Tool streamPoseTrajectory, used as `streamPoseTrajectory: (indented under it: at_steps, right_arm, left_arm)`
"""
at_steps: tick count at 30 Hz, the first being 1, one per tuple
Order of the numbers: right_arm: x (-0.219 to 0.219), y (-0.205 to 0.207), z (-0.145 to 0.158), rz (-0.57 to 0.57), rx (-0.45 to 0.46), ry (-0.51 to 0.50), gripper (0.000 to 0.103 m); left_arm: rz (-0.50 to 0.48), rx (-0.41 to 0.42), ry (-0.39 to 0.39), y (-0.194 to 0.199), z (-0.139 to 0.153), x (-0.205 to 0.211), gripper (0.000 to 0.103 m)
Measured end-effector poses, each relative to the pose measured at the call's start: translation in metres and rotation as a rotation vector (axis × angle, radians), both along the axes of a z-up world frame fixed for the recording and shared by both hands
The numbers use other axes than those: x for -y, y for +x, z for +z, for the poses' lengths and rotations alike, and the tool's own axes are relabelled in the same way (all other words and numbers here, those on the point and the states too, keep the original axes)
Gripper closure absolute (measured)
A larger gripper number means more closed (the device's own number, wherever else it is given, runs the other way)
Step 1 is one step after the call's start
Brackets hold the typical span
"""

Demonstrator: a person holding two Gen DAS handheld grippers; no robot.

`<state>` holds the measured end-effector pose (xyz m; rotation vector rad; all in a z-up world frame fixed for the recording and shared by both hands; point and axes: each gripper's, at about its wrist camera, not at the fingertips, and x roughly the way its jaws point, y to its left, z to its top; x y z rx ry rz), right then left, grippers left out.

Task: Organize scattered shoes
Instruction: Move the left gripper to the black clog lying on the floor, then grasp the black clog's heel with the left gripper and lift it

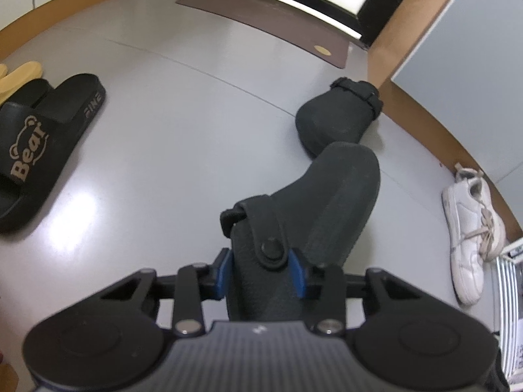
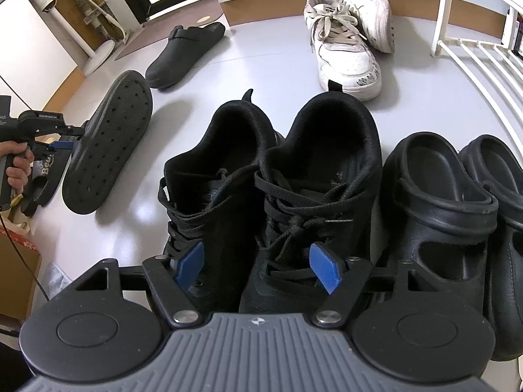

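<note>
Dark grey strapped clog, sole perforated, clamped in left gripper.

Both grippers are showing black linkage arms with silver screws. Blue pads are tipping the fingers; grey ribbed housings are filling the lower frame.

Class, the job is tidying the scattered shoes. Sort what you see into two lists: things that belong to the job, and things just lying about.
Belongs to the job:
- dark clog held in the left gripper
- second clog
- black sneakers
- white sneakers
- black slide sandal
- black rubber clogs

Just lying about:
- doormat
- fan stand
- white rack
</note>
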<state>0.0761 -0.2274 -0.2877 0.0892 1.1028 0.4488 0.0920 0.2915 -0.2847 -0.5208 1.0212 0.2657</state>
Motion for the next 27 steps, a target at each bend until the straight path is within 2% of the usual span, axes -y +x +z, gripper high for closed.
streamPoseTrajectory:
  at_steps: [5,9,12,18,23,24,27]
  right_arm:
    - [0.001,0.001,0.0,-0.001,-0.003,0.0,0.027]
    - [-0.001,0.002,-0.002,0.005,-0.005,0.0,0.026]
    - [-0.001,0.002,-0.002,0.008,-0.005,0.001,0.026]
    - [-0.002,0.002,-0.001,0.009,-0.003,0.001,0.026]
    - [-0.005,0.003,-0.002,0.013,-0.006,0.002,0.026]
    - [-0.005,0.003,-0.002,0.014,-0.006,0.001,0.026]
    - [-0.006,0.003,-0.002,0.017,-0.005,0.001,0.026]
  left_arm:
    - [-0.044,0.004,-0.003,-0.001,0.006,0.012,0.066]
    - [-0.108,0.015,0.005,0.002,0.01,0.022,0.072]
    - [-0.147,0.026,-0.024,0.004,0.01,0.027,0.077]
    - [-0.205,0.025,-0.062,0.007,0.006,0.042,0.081]
    - [-0.279,0.019,-0.085,0.009,0.001,0.056,0.092]
    - [-0.292,0.018,-0.09,0.009,0.0,0.059,0.097]
    - [-0.301,0.009,-0.104,0.008,-0.005,0.061,0.097]
